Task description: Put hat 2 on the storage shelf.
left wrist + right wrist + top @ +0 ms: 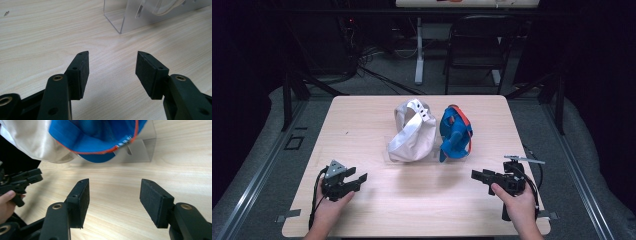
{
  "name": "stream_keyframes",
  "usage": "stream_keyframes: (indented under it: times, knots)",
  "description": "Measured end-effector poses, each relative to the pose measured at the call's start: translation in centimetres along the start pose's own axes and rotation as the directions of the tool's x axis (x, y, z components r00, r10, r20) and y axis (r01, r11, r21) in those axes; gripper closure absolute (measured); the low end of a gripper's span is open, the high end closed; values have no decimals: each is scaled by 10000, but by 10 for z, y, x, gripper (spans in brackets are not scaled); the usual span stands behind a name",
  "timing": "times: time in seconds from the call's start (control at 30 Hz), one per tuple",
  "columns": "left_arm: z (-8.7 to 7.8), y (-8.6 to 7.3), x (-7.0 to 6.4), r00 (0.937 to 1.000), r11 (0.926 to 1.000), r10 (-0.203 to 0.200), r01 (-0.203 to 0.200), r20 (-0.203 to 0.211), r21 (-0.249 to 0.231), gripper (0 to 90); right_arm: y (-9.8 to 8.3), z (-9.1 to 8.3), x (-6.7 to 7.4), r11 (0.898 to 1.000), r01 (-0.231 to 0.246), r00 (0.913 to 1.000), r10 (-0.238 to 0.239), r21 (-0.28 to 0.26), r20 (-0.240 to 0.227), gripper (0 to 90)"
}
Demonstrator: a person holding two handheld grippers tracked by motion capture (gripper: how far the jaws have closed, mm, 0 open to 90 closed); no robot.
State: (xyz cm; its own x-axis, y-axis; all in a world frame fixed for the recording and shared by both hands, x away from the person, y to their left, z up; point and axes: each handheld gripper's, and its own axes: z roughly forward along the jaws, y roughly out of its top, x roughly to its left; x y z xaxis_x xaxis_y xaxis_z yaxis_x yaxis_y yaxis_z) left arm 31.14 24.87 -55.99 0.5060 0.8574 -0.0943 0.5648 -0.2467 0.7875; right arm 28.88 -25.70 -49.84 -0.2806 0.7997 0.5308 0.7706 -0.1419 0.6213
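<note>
Wooden table [362, 125], dark room beyond. White cap [413, 132] and blue cap [455, 134] sit side by side on clear stand [130, 22] mid-table. Left gripper [354, 181] and right gripper [481, 176] rest near front edge, jaws wide apart, holding nothing.

Pale wooden table [377, 200], clear stand [390, 152] with two caps [414, 132]

A pale wood counter [372, 130] stands on a grey floor [257, 150]. Behind it, a black folding chair [477, 50] stands beside a white table leg [419, 50], with dark cables [377, 75] trailing across the floor. Black frame struts [292, 90] stand at the counter's far corners.
</note>
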Motion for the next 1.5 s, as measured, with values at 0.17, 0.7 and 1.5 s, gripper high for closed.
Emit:
stream_keyframes:
  times: [0.17, 0.7, 1.5]
  knots:
    - [1, 0, 0, 10000, 10000, 5, -5, -5, 4, 449, -14, 1, -7, 9994, 266, 9993, -261, -201, 259, 411]
    - [3, -1, -2, 10000, 10000, 8, -8, 67, -14, 447, -44, 18, -18, 9953, 563, 9984, -553, -790, 153, 412]
    - [8, -2, -6, 9997, 9999, 70, -73, 213, 145, 446, -56, 32, -25, 9936, 449, 9987, -422, -1034, 284, 412]
